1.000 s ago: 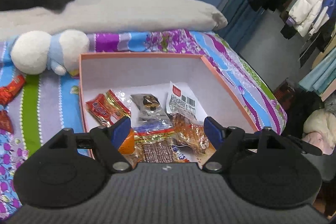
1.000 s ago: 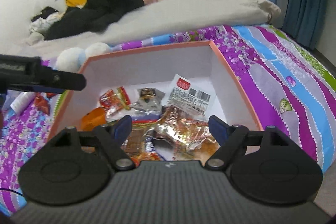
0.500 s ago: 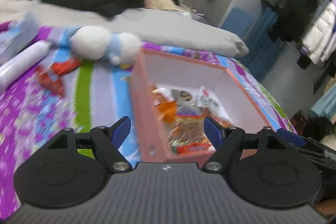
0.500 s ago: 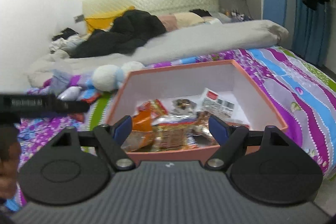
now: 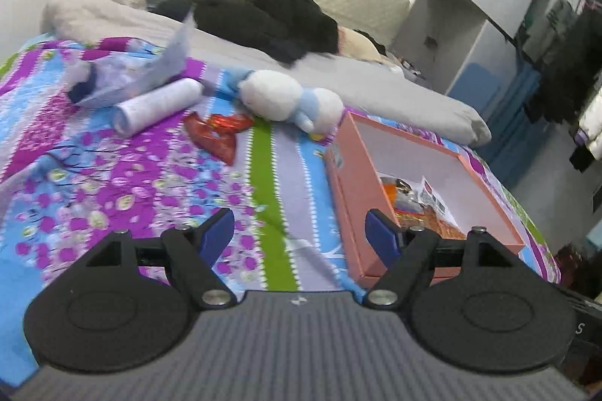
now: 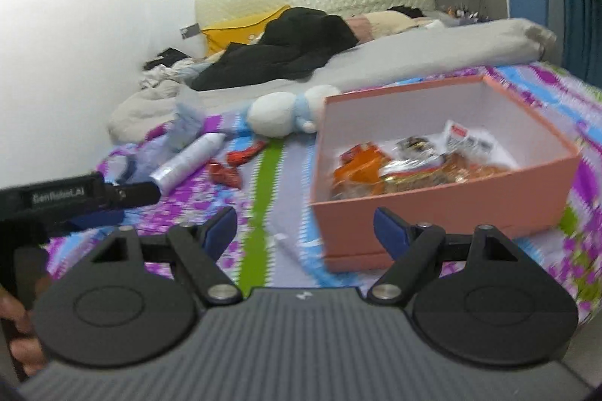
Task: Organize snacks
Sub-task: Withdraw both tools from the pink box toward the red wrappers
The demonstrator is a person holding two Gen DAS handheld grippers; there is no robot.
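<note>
A pink box (image 5: 348,198) (image 6: 444,209) with white inner walls sits on the patterned bedspread and holds several snack packets (image 6: 406,167) (image 5: 421,209). Two red snack packets (image 5: 216,134) (image 6: 229,167) lie on the spread left of the box, below a white plush toy (image 5: 286,98) (image 6: 278,115). My left gripper (image 5: 299,235) hovers open over the spread, left of the box's near corner, with nothing between its fingers. My right gripper (image 6: 304,228) is open and empty in front of the box's left corner. The left gripper's black body (image 6: 67,198) shows at the left of the right wrist view.
A white cylindrical bottle (image 5: 158,105) (image 6: 188,158) and a crumpled plastic bag (image 5: 124,77) lie at the far left of the spread. A grey duvet (image 5: 338,73) and dark clothes (image 5: 271,21) cover the bed's far side. Hanging clothes (image 5: 564,62) stand right of the bed.
Both grippers have pulled back from above the box and swung left; the box now lies to the right and the red packets, bottle and bag have come into view. Jaws unchanged.
</note>
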